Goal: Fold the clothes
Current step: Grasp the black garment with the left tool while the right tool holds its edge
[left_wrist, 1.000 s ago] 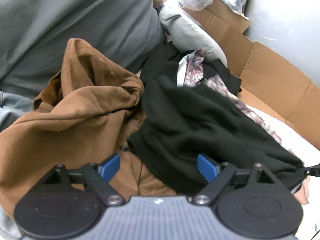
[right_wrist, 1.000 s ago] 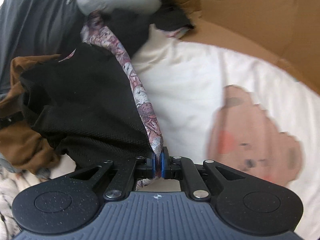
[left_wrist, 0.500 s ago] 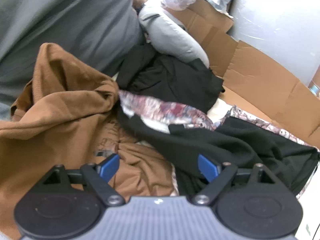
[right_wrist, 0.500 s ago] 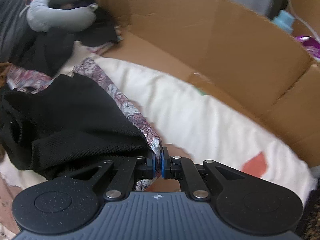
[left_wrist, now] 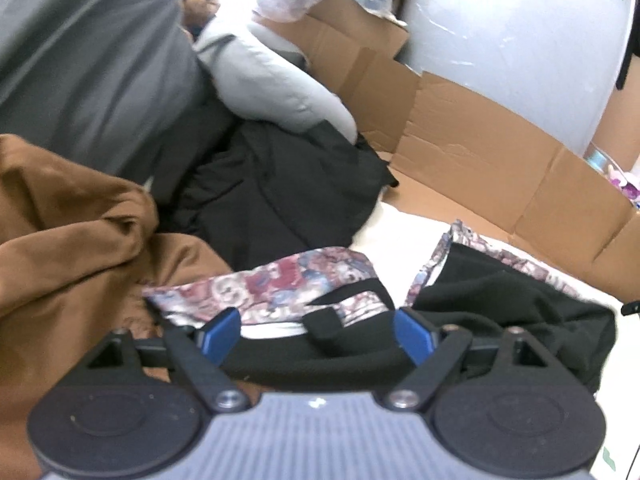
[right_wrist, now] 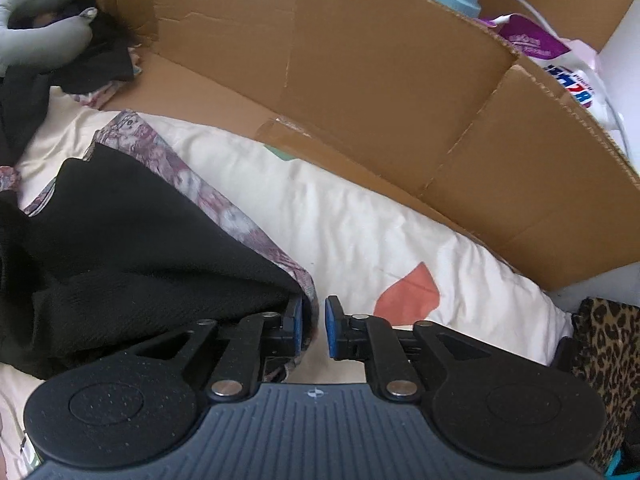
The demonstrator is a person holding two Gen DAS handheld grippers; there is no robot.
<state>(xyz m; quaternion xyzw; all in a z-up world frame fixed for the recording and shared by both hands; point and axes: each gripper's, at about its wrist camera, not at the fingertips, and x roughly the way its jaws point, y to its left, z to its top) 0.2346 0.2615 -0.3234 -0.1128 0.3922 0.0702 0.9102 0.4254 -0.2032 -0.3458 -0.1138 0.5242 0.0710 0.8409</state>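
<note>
your right gripper [right_wrist: 313, 326] is letting go: its jaws are opening, and the patterned hem of the black garment [right_wrist: 140, 240] hangs against the left pad only, no longer pinched. the garment lies spread across the cream sheet [right_wrist: 360, 232], its far corner out toward the cardboard wall [right_wrist: 380, 80]. your left gripper [left_wrist: 316, 332] has its jaws wide apart and holds nothing; it hovers over the garment's other end, where the black band [left_wrist: 320, 356] and the floral lining [left_wrist: 280, 284] lie between the blue pads.

to do this step well, let the right corner drop fully clear of the pad before you pull away, or the hem may drag and rumple the edge you have just laid out. bring the left jaws down over the black band and lining together, catching both layers, not the brown garment [left_wrist: 72, 248] just beside them. then draw that end taut against the released corner so the cloth lies flat for the first fold.

against the picture from a second ago, the right jaws were clamped tight on the hem and now stand parted. the garment was bunched up against the brown one; it now stretches out over the sheet. the left gripper's view has swung from the heap to the garment's near end.
</note>
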